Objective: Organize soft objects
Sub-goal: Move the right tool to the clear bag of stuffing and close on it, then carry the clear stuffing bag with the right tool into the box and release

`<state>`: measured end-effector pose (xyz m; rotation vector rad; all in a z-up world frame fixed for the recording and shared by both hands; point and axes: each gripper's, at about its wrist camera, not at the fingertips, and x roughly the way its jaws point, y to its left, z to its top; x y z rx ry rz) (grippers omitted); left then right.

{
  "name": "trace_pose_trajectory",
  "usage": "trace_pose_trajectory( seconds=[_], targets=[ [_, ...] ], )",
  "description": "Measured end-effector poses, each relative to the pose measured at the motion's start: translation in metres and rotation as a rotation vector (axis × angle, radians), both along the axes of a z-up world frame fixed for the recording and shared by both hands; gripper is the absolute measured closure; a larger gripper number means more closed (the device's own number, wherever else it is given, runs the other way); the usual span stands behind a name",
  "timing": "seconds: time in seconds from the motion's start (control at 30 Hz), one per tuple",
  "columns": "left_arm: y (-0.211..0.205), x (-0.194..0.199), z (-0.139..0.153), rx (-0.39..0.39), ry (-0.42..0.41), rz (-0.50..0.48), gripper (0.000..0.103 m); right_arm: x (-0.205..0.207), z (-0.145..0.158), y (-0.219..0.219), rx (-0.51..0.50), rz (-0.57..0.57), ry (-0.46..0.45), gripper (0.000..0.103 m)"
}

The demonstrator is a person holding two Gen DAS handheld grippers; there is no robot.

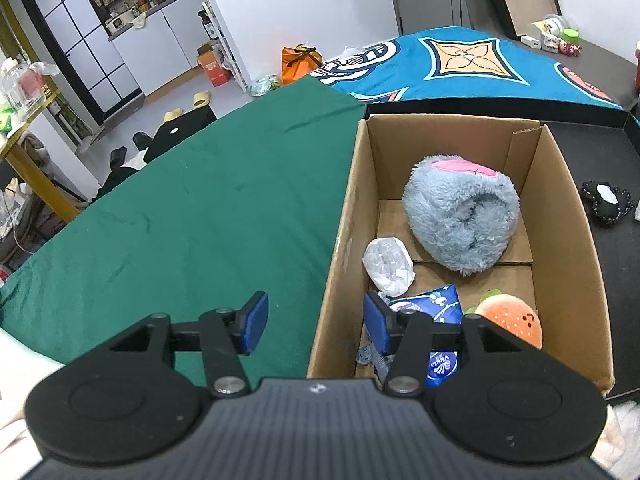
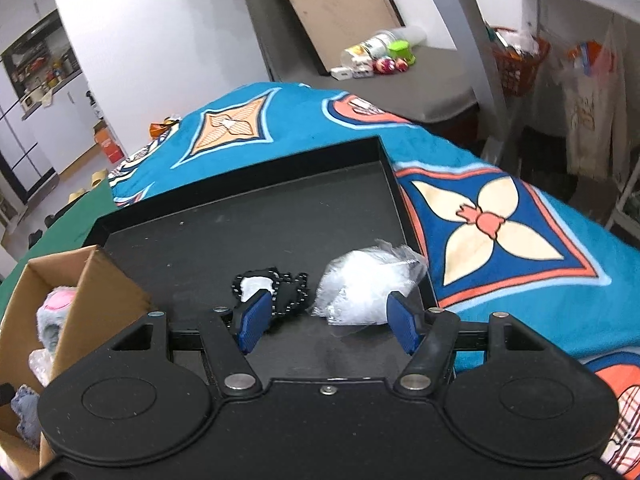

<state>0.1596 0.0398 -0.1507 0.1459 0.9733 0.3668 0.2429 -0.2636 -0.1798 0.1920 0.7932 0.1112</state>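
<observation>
Where visible, fluffy grey plush (image 1: 460, 216), perhaps rolled

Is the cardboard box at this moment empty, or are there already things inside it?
Not empty. The cardboard box holds a grey plush, a burger plush, a blue packet and a crumpled plastic bag.

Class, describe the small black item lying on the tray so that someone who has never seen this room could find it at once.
Start at the black tray that sits on the patterned blue blanket, beside the cardboard box. Two loose things lie on the tray's floor, near its front. The black soft item is the left one: dark with a pale dotted edge and a white patch, unlike the crinkly clear plastic bag right of it.
</observation>
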Motion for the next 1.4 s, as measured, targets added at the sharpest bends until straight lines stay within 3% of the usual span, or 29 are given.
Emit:
trace_pose_trajectory(
  seconds=[0.37,0.67,0.83,0.97,1.4],
  targets=[
    [-0.01,0.009,-0.004,0.053,0.034,-0.004,0.052,0.019,-0.017,-0.02,0.083,-0.082,0.04,0.04],
    [-0.009,0.011,-0.007,0.052,0.043,-0.002,0.052,0.034,-0.034,-0.027,0.103,-0.112,0.087,0.04],
    [-0.009,0.012,-0.007,0.046,0.038,0.001,0.052,0.034,-0.035,-0.023,0.077,-0.095,0.07,0.063],
    [-0.008,0.01,-0.004,0.031,0.024,0.004,0.052,0.03,-0.031,-0.021,0.048,-0.075,0.065,0.072],
    [0.0,0.0,0.004,-0.005,-0.018,0.016,0.052,0.001,-0.008,-0.002,0.01,0.037,0.062,0.074]
  ],
)
